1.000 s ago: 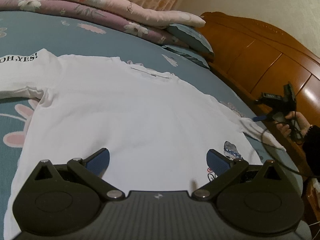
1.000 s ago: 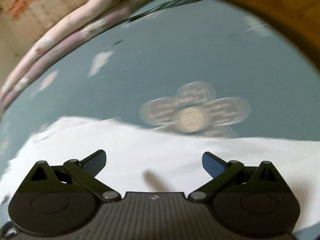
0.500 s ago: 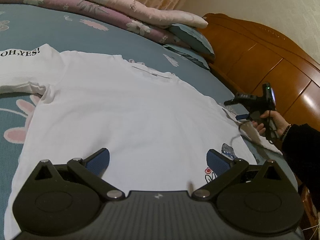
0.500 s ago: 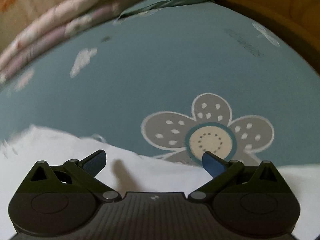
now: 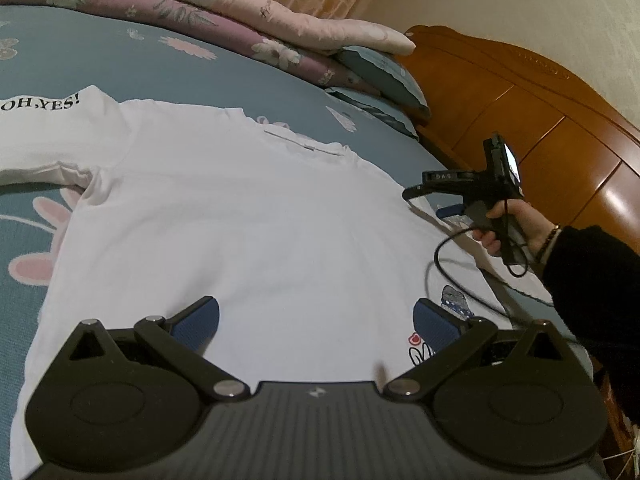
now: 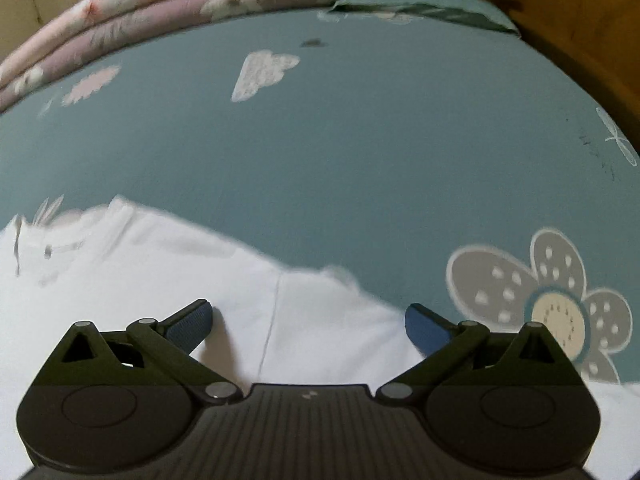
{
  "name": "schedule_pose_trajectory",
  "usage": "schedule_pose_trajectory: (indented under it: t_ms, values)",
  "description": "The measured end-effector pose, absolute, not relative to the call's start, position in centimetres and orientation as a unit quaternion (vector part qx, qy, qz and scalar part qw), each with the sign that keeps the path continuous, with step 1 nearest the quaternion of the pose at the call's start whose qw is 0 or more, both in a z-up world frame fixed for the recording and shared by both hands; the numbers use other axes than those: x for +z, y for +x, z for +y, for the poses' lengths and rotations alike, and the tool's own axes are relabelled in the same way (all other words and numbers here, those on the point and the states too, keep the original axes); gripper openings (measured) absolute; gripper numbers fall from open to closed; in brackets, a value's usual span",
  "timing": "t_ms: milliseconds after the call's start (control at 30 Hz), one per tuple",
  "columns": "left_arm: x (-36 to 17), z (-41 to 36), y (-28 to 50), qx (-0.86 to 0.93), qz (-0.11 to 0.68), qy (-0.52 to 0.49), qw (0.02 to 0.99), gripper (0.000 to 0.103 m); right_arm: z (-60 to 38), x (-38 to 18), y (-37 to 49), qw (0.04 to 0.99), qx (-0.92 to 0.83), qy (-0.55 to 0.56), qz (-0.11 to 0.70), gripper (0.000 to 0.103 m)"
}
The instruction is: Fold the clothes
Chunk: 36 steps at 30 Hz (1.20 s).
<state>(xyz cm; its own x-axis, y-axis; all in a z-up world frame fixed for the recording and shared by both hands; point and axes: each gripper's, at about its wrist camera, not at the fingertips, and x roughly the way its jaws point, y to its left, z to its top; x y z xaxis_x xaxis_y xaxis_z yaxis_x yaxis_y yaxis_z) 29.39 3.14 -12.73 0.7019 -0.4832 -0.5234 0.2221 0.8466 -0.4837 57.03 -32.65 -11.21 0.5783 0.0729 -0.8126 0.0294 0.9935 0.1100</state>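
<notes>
A white T-shirt (image 5: 248, 220) lies spread flat on the blue bedsheet (image 5: 168, 68), its collar toward the far side and the left sleeve printed "OH,YES!". My left gripper (image 5: 316, 320) hovers open over the shirt's lower hem, nothing between its blue pads. In the left wrist view, the right gripper (image 5: 430, 200), held by a hand in a dark sleeve, hangs just above the shirt's right shoulder. From the right wrist view, my right gripper (image 6: 308, 320) stands open above the shoulder seam of the white T-shirt (image 6: 200, 272), holding nothing.
Folded pink and purple quilts (image 5: 208, 12) and blue pillows (image 5: 380, 80) are stacked at the far side of the bed. A wooden headboard (image 5: 540, 120) runs along the right. A black cable (image 5: 444, 264) hangs from the right gripper over the shirt. A grey flower print (image 6: 544, 300) marks the sheet.
The right gripper has moved from the right sleeve end leftward along the shirt's edge to the shoulder seam. The left gripper stays over the hem, open as before.
</notes>
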Motion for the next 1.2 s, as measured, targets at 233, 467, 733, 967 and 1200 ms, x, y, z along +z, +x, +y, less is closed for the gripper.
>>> schedule_pose_trajectory:
  t_ms: [233,467,733,967,1200]
  values:
    - [-12.7,3.1,29.2,-0.194,0.334,-0.197,0.901,0.102,-38.9,-7.1,50.3,0.892,0.02,0.126,0.433,0.103]
    - [-12.9,2.6,29.4,-0.192,0.327,-0.179,0.908,0.102,-45.3,-9.3,48.8,0.876,-0.025,0.185,0.445,0.103]
    - [-13.0,2.5,29.4,-0.194,0.326,-0.178,0.908,0.102,-47.9,-10.7,48.8,0.894,-0.086,0.19,0.396,0.103]
    - [-12.9,2.6,29.3,-0.193,0.327,-0.18,0.907,0.102,-44.9,-9.3,44.0,0.902,-0.066,0.154,0.399,0.103]
    - [-12.9,2.5,29.1,-0.192,0.327,-0.175,0.908,0.102,-43.3,-12.2,40.0,0.903,-0.093,0.037,0.417,0.103]
